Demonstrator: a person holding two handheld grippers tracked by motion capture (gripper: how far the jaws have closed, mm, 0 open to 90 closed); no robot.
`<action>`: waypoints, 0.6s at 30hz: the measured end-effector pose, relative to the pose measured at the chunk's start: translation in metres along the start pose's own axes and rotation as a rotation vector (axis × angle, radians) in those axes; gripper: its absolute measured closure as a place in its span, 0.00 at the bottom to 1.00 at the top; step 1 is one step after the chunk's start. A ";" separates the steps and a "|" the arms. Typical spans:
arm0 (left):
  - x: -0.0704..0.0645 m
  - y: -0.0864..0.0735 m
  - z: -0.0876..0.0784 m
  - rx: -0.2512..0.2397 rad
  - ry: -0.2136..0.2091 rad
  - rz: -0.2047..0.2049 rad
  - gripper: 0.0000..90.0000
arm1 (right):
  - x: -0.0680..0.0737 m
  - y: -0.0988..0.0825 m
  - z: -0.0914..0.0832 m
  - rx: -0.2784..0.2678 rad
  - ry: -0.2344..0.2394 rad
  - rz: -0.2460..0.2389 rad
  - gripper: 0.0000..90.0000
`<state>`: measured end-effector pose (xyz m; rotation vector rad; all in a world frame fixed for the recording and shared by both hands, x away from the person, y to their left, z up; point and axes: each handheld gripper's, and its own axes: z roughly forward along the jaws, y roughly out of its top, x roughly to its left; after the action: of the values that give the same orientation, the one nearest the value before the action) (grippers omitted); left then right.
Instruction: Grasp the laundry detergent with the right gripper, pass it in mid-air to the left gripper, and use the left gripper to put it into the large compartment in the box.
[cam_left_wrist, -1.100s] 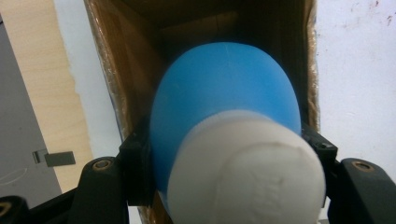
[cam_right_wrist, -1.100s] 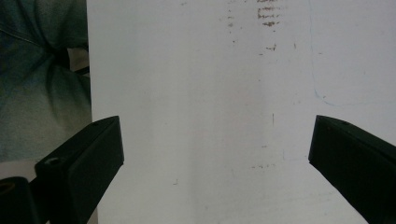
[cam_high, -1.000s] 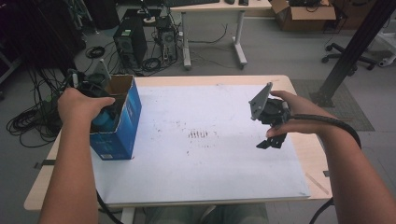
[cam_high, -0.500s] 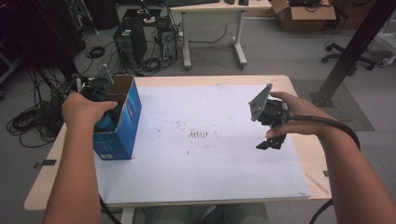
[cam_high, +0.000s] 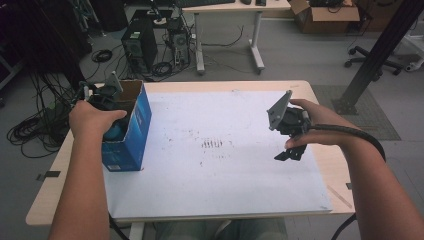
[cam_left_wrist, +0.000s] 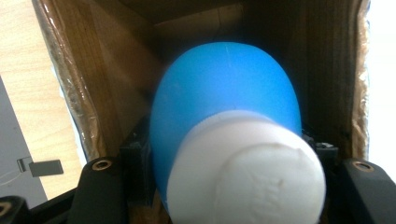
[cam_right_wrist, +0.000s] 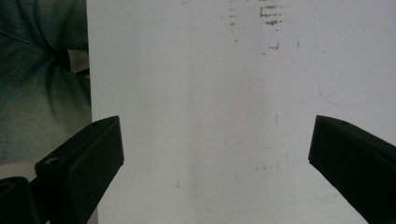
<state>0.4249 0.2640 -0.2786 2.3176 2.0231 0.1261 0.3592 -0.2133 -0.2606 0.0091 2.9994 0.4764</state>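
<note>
The blue bottle (cam_left_wrist: 224, 107) with its white cap (cam_left_wrist: 245, 170) sits squeezed between the jaws of the left tool (cam_left_wrist: 224, 163), cap toward the camera, its far end pushed into the open cardboard box (cam_left_wrist: 327, 70). In the left gripper view the cap is blurred and the bottle's lower edge is cut off by the bottom of the frame; the box floor behind it lies in shadow and cannot be made out.

In the high view, both forearms enter from the bottom edge. At middle left the left hand (cam_high: 92, 117) covers most of the left tool (cam_high: 107, 100), so its jaws are hidden there; a sliver of blue shows under the hand, inside the blue box (cam_high: 132, 132) standing on the left side of the counter (cam_high: 60, 185).

At middle right the right hand (cam_high: 315, 127) holds the right tool (cam_high: 289, 152) just above the white sheet (cam_high: 215, 190), well apart from the box. The right gripper view shows its jaws spread wide with nothing between them; the right tool (cam_right_wrist: 215, 154) looks down on the sheet's faint brown marks (cam_right_wrist: 273, 11) near the top, and a grey-green garment (cam_right_wrist: 42, 74) at the left edge.

Beyond the counter, at the upper left, computer towers (cam_high: 137, 47) and tangled cables (cam_high: 30, 130) sit on the floor, dim and hard to separate.
</note>
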 end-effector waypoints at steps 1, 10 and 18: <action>0.000 0.000 0.000 0.000 0.000 -0.001 0.42 | 0.000 0.000 0.000 0.000 0.001 0.000 0.04; 0.005 0.003 0.002 0.004 -0.012 -0.015 0.42 | 0.001 -0.003 -0.001 0.002 -0.002 0.008 0.04; 0.008 0.005 0.002 0.019 -0.021 -0.016 0.42 | 0.003 -0.003 -0.004 0.003 -0.006 0.009 0.04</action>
<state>0.4310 0.2712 -0.2802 2.3028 2.0415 0.0823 0.3557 -0.2175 -0.2584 0.0249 2.9953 0.4719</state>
